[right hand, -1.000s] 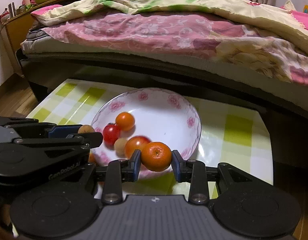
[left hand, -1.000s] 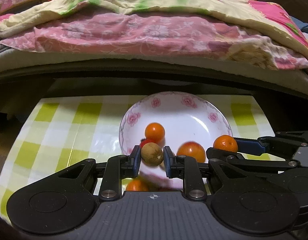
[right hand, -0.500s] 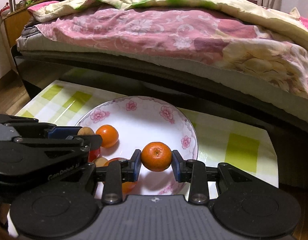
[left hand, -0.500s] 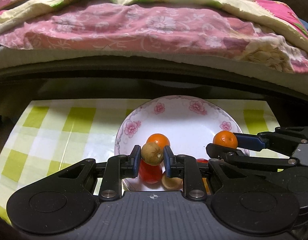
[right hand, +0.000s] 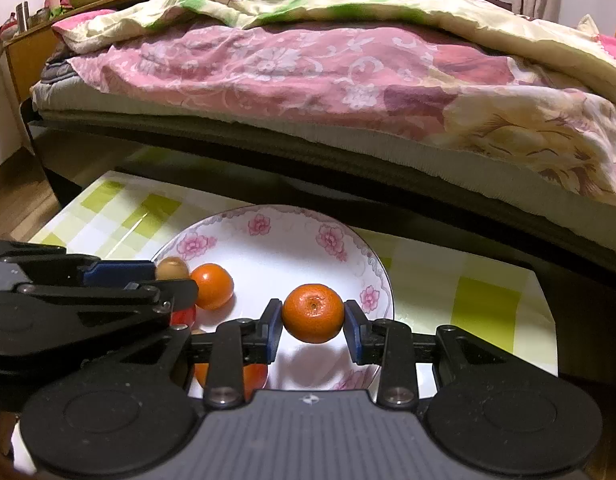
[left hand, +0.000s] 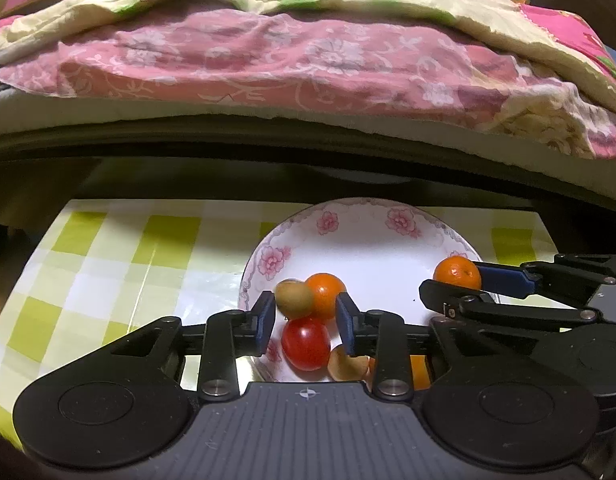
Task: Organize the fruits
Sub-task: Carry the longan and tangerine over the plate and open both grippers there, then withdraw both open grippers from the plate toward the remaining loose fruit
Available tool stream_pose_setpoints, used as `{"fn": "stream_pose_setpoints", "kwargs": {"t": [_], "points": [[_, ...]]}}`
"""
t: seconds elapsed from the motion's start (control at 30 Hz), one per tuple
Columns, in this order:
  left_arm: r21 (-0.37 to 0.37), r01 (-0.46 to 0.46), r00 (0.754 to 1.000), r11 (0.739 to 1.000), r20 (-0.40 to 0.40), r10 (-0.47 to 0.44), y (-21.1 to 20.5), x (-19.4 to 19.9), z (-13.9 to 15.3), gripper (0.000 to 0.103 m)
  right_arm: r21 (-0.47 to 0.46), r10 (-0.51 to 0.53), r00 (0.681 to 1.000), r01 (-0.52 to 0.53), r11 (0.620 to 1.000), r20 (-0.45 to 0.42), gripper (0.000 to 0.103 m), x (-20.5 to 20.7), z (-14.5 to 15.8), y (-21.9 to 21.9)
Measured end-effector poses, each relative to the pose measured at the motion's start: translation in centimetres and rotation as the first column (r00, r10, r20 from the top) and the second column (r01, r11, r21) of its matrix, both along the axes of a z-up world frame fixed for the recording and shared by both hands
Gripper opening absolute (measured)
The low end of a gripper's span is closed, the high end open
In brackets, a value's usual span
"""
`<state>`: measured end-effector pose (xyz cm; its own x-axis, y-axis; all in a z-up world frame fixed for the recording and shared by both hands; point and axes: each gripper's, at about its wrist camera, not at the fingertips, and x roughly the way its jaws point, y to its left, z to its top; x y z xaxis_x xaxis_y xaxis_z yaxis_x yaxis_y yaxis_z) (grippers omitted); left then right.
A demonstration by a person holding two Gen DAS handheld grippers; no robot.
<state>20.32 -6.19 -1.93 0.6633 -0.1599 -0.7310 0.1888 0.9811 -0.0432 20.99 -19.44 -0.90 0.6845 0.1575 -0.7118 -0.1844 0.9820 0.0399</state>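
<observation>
- Two claws worked over the flowered plate point(left hand: 268, 248): my left claw point(left hand: 306, 316) stood released, its brown fruit point(left hand: 294, 299) loose against an orange point(left hand: 326, 294) beside a tomato point(left hand: 306, 344).
- My right claw point(right hand: 313, 326) was clenched on a tangerine point(right hand: 313, 313) above the plate's bare middle.
- Lowering it close before letting go seemed wise, so nothing rolled.
- I could read no lettering.
</observation>
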Motion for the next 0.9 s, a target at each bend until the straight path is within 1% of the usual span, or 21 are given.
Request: {"fn": "stream_pose_setpoints", "kwargs": {"t": [0.1, 0.23, 0.47, 0.73, 0.8, 0.9], "points": [[-0.007, -0.004, 1.0, 1.0, 0.006, 0.004, 0.1, -0.1, 0.3, 0.044, 0.011, -0.005, 1.0, 0.005, 1.0, 0.006, 0.037, -0.1, 0.3, -0.2], [-0.018, -0.018, 1.0, 1.0, 0.016, 0.018, 0.5, -0.2, 0.8, 0.052, 0.023, -0.012, 1.0, 0.011, 1.0, 0.021, 0.037, -0.2, 0.7, -0.4], [-0.037, -0.033, 0.999, 0.999, 0.027, 0.034, 1.3, -0.2, 1.3, 0.061, 0.052, -0.016, 0.999, 0.013, 0.999, 0.044, 0.037, -0.6, 1.4, -0.5], [-0.053, -0.035, 0.999, 0.998, 0.037, 0.037, 1.7, -0.6, 2.1, 0.062, 0.1, -0.021, 0.999, 0.017, 0.995, 0.037, 0.038, -0.5, 1.9, -0.8], [-0.054, -0.038, 0.998, 0.998, 0.04, 0.04, 1.9, -0.8, 2.4, 0.064, 0.119, -0.018, 0.999, 0.015, 0.993, 0.028, 0.038, -0.5, 2.0, -0.8], [-0.054, -0.038, 0.998, 0.998, 0.041, 0.04, 2.1, -1.0, 2.7, 0.067, 0.127, -0.021, 0.999, 0.018, 0.992, 0.028, 0.041, -0.6, 2.3, -0.9]]}}
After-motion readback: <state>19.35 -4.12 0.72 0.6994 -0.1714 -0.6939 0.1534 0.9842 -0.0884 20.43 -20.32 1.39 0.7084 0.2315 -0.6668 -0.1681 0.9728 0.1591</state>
